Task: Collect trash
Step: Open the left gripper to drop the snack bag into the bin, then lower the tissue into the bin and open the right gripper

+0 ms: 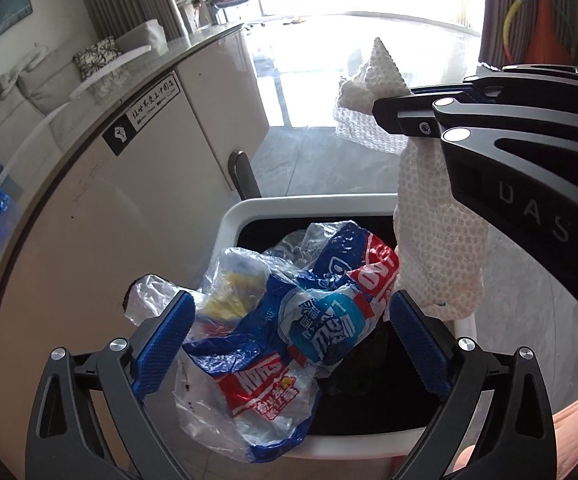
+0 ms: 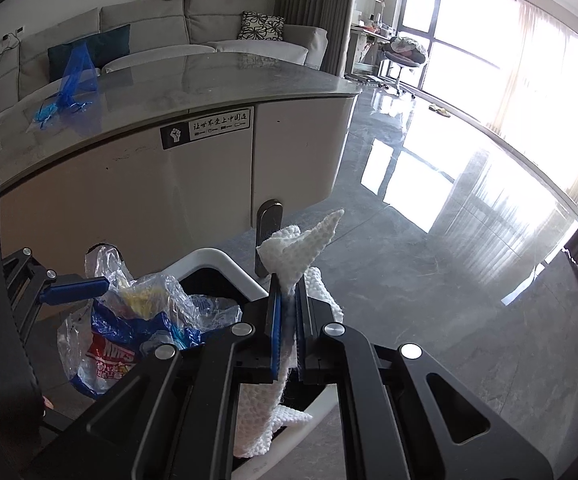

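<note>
A crumpled clear plastic bag (image 1: 281, 320) with blue and red print lies draped over the near-left rim of a white bin (image 1: 309, 204) with a black liner. My left gripper (image 1: 289, 320) stands open, its blue pads wide on either side of the bag and not pressing it. In the right wrist view the bag (image 2: 129, 320) hangs at the bin (image 2: 217, 258), beside one left finger (image 2: 77, 290). My right gripper (image 2: 287, 312) is shut on a white textured paper towel (image 2: 301, 252), and it holds the towel (image 1: 437, 240) over the bin's right side.
A beige island cabinet (image 2: 169, 184) with a grey top stands just behind the bin. A blue plastic bag (image 2: 69, 88) lies on that top. A dark upright handle (image 2: 269, 232) rises behind the bin. Glossy grey floor (image 2: 449, 260) spreads to the right.
</note>
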The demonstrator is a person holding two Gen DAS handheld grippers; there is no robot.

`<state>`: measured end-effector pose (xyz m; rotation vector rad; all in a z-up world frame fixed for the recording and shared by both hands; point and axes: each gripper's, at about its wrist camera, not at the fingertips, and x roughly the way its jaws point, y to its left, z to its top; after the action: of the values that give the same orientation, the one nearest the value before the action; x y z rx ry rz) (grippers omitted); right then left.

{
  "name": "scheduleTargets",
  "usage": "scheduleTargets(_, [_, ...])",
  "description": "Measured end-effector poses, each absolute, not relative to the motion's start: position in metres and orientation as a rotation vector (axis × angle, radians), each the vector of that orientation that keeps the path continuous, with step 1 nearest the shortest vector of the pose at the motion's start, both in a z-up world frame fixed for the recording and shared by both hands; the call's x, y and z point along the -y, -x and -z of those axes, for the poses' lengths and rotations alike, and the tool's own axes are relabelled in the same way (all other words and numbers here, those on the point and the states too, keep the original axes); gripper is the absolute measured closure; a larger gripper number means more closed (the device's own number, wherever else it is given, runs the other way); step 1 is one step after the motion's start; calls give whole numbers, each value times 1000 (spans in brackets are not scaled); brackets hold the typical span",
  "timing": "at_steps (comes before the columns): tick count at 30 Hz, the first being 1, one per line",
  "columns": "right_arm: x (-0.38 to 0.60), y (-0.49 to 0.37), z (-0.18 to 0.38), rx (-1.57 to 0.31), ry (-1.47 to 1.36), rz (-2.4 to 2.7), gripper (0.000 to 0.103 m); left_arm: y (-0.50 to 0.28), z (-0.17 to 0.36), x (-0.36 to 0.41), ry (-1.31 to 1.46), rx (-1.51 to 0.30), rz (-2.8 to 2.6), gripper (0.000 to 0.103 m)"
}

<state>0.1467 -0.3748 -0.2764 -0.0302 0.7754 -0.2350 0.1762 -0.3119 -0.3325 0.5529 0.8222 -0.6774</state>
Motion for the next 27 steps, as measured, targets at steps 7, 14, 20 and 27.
scheduleTargets(7, [391, -131, 267, -741, -24, 278, 96, -165, 316, 313, -546, -776, 686, 6])
scheduleTargets(14, [391, -130, 267, -737, -46, 259, 96, -171, 302, 304, -533, -751, 641, 6])
scheduleTargets(20, [377, -139, 274, -759, -49, 205, 96, -183, 285, 286, -513, -712, 589, 5])
scheduleTargets(27, [355, -154, 290, -805, -14, 139, 96, -203, 281, 266, -513, -709, 527, 5])
